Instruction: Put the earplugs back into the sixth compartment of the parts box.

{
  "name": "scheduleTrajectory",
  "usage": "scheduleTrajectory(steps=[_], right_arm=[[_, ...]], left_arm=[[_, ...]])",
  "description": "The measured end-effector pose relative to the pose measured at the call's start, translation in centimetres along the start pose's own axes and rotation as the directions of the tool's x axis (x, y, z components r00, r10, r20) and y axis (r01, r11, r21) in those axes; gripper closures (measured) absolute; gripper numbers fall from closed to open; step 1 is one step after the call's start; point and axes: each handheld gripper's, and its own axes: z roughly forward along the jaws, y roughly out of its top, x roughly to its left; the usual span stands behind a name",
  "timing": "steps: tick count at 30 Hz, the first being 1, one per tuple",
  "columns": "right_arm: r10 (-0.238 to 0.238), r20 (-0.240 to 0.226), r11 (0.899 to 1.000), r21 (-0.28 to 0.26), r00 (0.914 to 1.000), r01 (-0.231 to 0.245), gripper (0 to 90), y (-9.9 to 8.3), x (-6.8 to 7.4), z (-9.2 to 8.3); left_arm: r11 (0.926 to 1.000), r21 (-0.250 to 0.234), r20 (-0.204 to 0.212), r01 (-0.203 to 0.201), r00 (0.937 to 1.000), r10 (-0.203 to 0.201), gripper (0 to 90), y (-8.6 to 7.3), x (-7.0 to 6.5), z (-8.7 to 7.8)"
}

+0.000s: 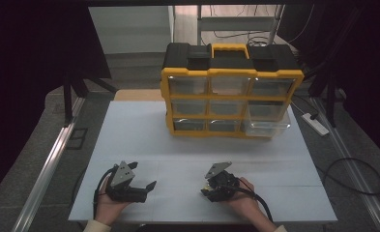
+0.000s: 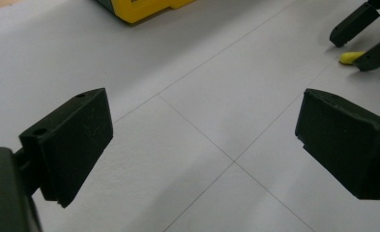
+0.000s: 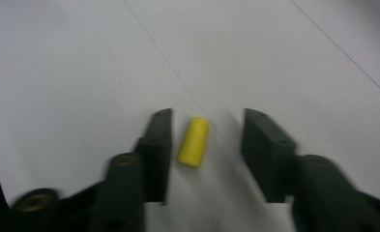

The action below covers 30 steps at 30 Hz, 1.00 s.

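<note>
Blurrily, the right tongs (image 3: 206, 145) straddle a yellow cap (image 3: 193, 142), seemingly untouched; left tongs (image 2: 202, 145) spread.

Table (image 1: 129, 135): white top, marked by thin seam lines. On it, at the far side: yellow and black drawer cabinet (image 1: 231, 92) with clear drawers, one drawer (image 1: 269, 126) at lower right pulled out. At the near side: small yellow cylinder (image 3: 193, 142), lying flat.

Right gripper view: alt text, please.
A small yellow cylindrical plastic piece lies on the white table between the right gripper's two black jaws, with gaps on both sides. Thin seam lines cross the tabletop.
</note>
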Motion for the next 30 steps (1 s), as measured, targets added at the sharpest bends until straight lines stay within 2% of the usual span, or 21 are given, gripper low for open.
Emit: scheduleTrajectory(steps=[3,7,15,21,22,24,30], right_arm=[[0.016,-0.04,1.0,-0.002,0.9991,-0.016,78.8,0.0,-0.2,-0.1],[0.02,-0.05,1.0,-0.018,0.9985,-0.021,79.8,0.1,-0.3,-0.4],[0.041,-0.038,0.991,-0.128,0.9984,-0.046,79.8,0.1,-1.0,-1.8],[0.074,-0.056,0.973,-0.217,0.9957,-0.084,79.8,0.1,-1.6,-2.9],[0.074,-0.056,0.973,-0.217,0.9957,-0.084,79.8,0.1,-1.6,-2.9],[0.083,-0.057,0.961,-0.26,0.9949,-0.095,79.8,0.1,-1.8,-3.5],[0.097,-0.049,0.942,-0.319,0.9941,-0.108,79.8,0.1,-2.2,-4.5]], left_arm=[[1.0,0.0,-0.001,0.001,1.0,-0.001,6.1,0.0,0.0,0.0],[1.0,-0.002,0.0,0.003,1.0,-0.003,6.1,0.0,0.0,-0.1],[1.0,-0.002,0.0,0.003,1.0,-0.003,6.1,0.0,0.0,0.0],[1.0,-0.002,-0.001,0.002,1.0,-0.002,6.1,0.0,0.0,-0.1],[1.0,-0.002,-0.001,0.002,1.0,-0.002,6.1,0.0,0.0,-0.1],[1.0,-0.003,-0.001,0.002,1.0,-0.002,6.1,0.0,0.0,-0.1],[1.0,-0.001,-0.001,0.001,1.0,-0.001,6.1,0.0,0.0,0.0]])
